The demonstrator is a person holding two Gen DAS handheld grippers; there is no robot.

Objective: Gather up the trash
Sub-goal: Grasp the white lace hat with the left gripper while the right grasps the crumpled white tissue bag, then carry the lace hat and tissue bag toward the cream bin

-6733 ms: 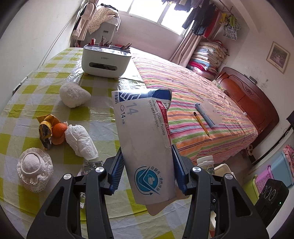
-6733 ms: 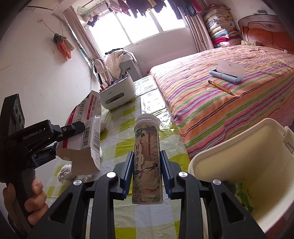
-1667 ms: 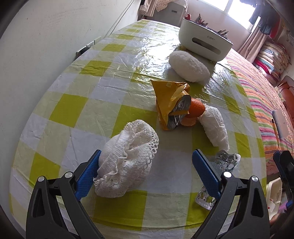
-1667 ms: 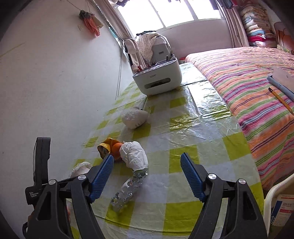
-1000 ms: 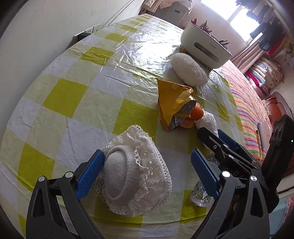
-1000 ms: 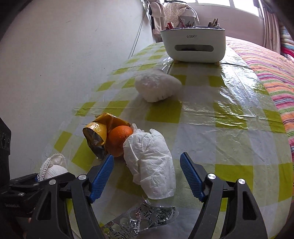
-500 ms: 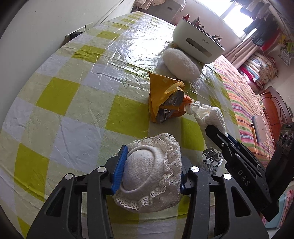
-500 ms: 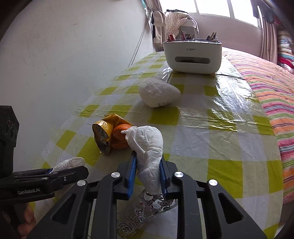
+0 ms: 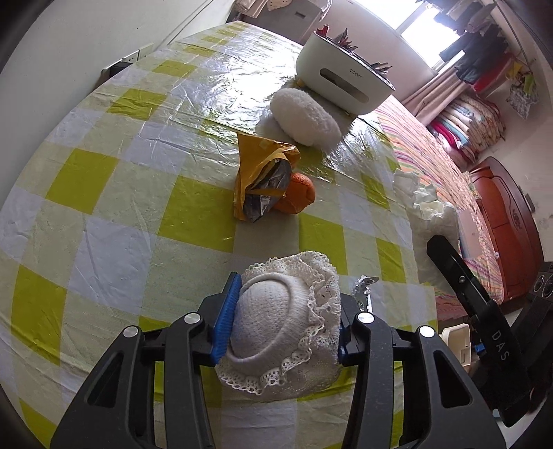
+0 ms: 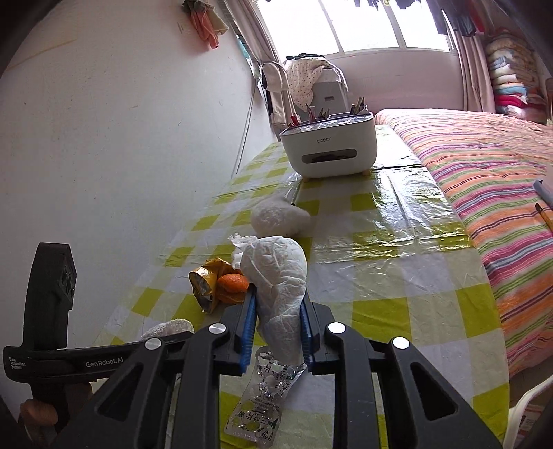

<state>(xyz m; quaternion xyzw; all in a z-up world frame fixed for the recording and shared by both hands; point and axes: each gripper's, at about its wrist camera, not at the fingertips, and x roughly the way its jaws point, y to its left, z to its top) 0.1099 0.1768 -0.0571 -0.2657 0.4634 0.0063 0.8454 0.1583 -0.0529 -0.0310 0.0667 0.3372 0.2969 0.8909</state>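
Left claw (image 9: pixel 281 331): pinching lace hat (image 9: pixel 281 321) near tabletop (image 9: pixel 103 193) edge.
Right claw (image 10: pixel 278 330): clamped on crumpled tissue (image 10: pixel 276 276), lifted.
Writing: "GenRobot.AI", "DAS".
Right view only: blister pack (image 10: pixel 262 404).

daylight is streaming through the window (image 10: pixel 363 24) at twelve o'clock, striped bed (image 10: pixel 490 179) is lying at three o'clock, white wall (image 10: pixel 121 121) is standing at nine o'clock

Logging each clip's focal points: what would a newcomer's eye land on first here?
First, the two grips: the left hand-held gripper is clamped on a white lace-trimmed cap at the table's near edge, and the right hand-held gripper pinches a crumpled white tissue wad. Behind them, an orange sits against a yellow foil wrapper mid-table.
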